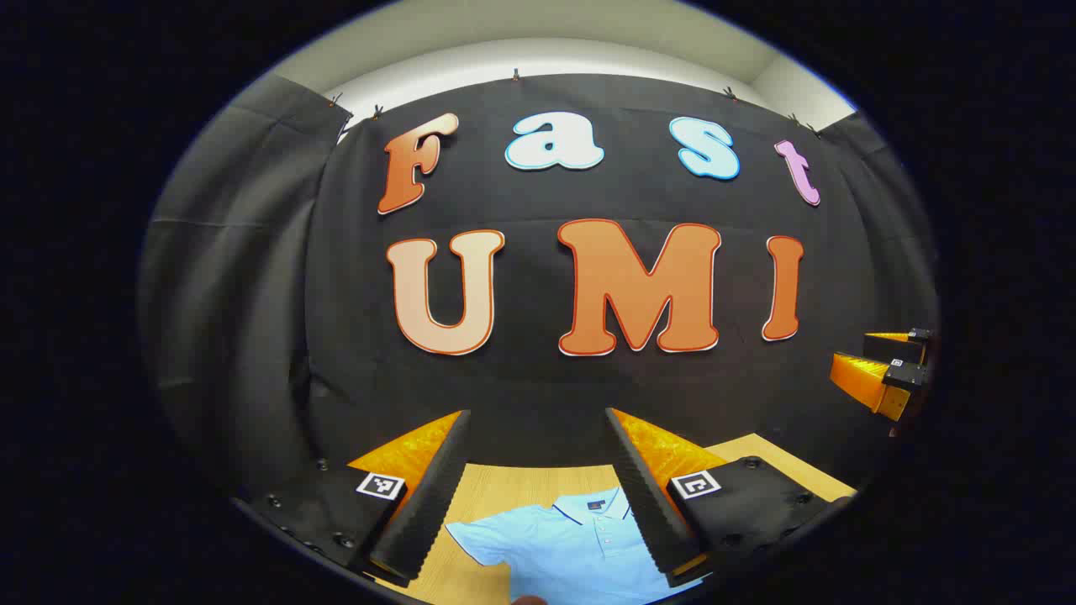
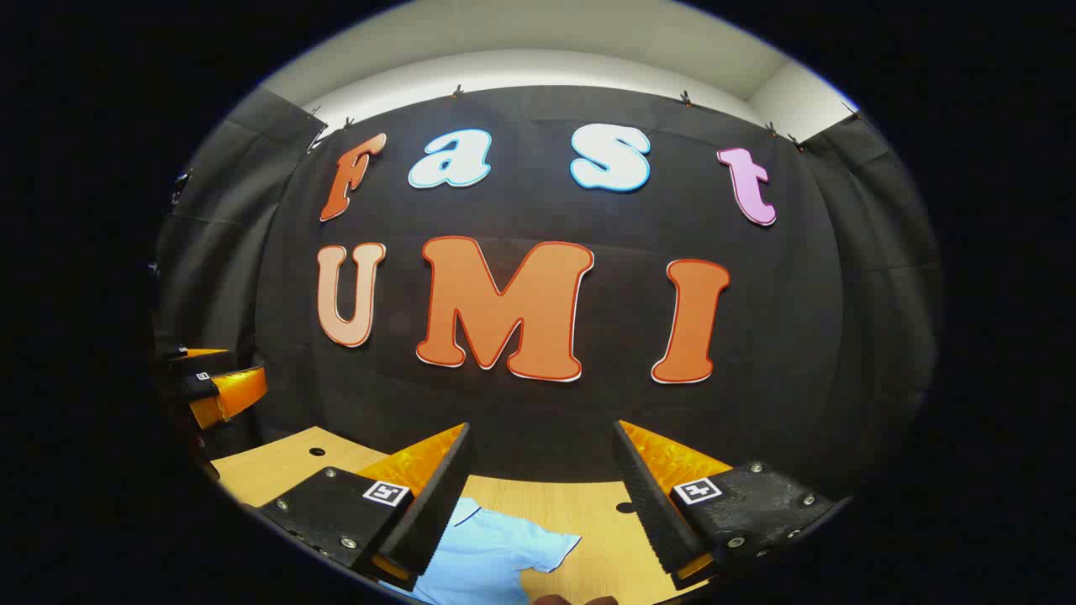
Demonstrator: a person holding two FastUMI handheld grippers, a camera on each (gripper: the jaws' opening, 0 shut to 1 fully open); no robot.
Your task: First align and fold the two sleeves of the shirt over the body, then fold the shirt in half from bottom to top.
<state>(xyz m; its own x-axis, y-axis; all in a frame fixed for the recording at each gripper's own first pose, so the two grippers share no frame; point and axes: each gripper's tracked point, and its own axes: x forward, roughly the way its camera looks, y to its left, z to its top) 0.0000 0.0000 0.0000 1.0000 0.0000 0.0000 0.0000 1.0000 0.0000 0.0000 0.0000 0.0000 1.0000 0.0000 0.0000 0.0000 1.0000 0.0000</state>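
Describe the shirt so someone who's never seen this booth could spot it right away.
Start at the wooden table below the black cloth wall. Lying flat on it is the shirt, a short-sleeved polo. Its light blue cloth, collar and buttoned placket set it apart; it is the lone garment there.

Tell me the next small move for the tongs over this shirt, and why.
Probably lower both tongs toward the sleeves. The left tongs and right tongs hang open above the table, gripping nothing, and the light blue shirt lies flat with both short sleeves spread out unfolded: one sleeve below the left tongs, the other sleeve below the right.
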